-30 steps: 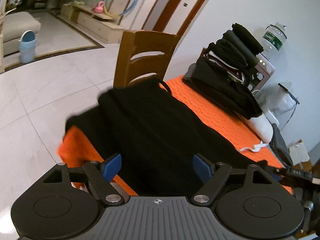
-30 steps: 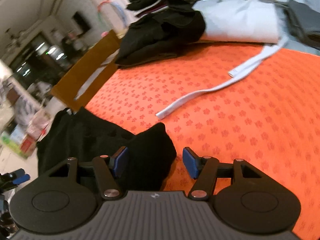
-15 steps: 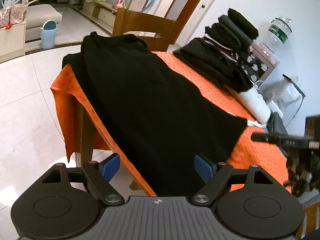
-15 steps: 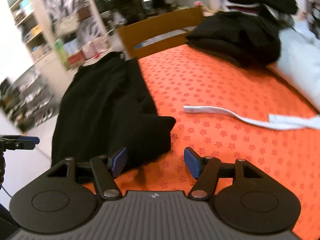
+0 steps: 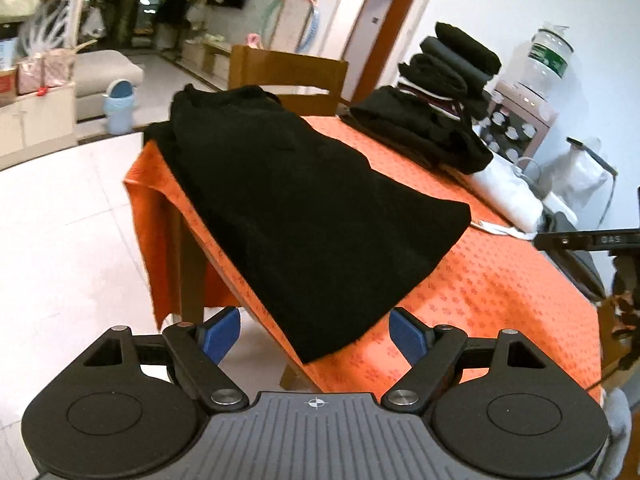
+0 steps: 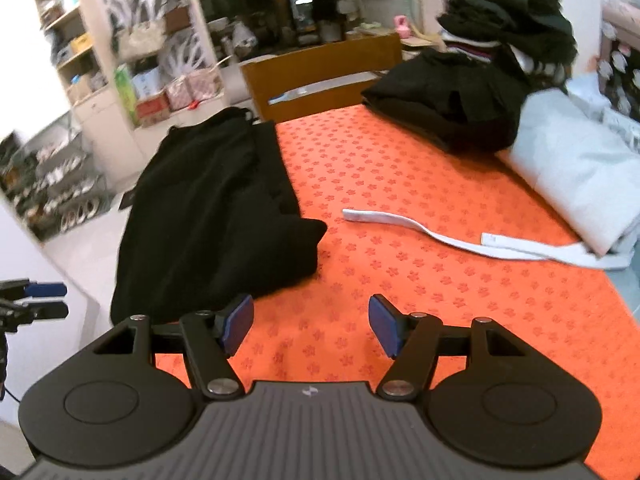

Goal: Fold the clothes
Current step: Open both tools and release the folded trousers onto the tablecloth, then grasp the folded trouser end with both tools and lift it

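- Both jaws apart, nothing between the pads: left gripper (image 5: 315,334) wide, right gripper (image 6: 311,323) a bit narrower.
- Black garment (image 5: 304,204) lies flat along the left edge of the orange tablecloth (image 5: 500,280), far end reaching toward the wooden chair (image 5: 288,76), near corner hanging just over the table edge.
- A second ago the left view sat low and close over the garment; now it has pulled back and the whole garment and table corner show.
- Right view was rolled sideways a second ago; now it is level, over bare cloth, garment (image 6: 208,216) to its left.
- Garment was bunched near the right gripper before; now it is spread in a long strip.
- White strap (image 6: 432,232) on the cloth, apart from the garment.
- Pile of dark clothes (image 6: 460,96) at the far side, beside a white bundle (image 6: 572,168).
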`<move>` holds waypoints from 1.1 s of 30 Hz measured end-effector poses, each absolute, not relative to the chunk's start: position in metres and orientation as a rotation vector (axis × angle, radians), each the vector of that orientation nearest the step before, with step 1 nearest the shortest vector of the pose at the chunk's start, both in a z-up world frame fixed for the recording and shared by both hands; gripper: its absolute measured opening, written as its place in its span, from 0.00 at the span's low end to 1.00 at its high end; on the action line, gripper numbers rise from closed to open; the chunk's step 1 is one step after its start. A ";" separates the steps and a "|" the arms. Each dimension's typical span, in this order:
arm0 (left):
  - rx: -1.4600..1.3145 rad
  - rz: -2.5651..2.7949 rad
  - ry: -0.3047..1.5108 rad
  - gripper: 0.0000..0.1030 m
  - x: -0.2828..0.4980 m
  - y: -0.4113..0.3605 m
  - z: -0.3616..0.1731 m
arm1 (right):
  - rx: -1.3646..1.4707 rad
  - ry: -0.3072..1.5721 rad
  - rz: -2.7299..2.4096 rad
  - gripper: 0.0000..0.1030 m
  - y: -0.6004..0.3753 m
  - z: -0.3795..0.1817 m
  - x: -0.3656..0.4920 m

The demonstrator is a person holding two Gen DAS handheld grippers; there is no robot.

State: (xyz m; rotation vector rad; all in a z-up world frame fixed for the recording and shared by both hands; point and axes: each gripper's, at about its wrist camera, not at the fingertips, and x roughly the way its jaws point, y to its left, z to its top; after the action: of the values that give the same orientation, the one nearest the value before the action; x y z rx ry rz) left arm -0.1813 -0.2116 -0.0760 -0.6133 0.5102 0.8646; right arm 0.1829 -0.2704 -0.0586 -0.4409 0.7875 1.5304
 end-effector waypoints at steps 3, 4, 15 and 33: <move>-0.613 0.923 0.508 0.81 -0.177 -0.236 -0.071 | -0.453 0.771 1.581 0.69 -0.281 -0.047 0.188; -0.611 0.942 0.504 0.81 -0.174 -0.245 -0.069 | -0.456 0.760 1.604 0.69 -0.284 -0.044 0.191; -0.634 1.210 0.473 0.81 -0.134 -0.310 -0.069 | -0.541 0.639 1.858 0.71 -0.284 -0.042 0.226; -0.548 1.265 0.605 0.83 -0.087 -0.258 -0.086 | -0.974 0.002 2.093 0.81 -0.225 -0.078 0.173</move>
State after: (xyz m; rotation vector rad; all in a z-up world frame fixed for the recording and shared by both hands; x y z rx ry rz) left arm -0.0870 -0.2583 -0.0860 -0.5477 0.6048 1.2645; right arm 0.1734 -0.2250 -0.0784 -0.9740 0.0021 2.0934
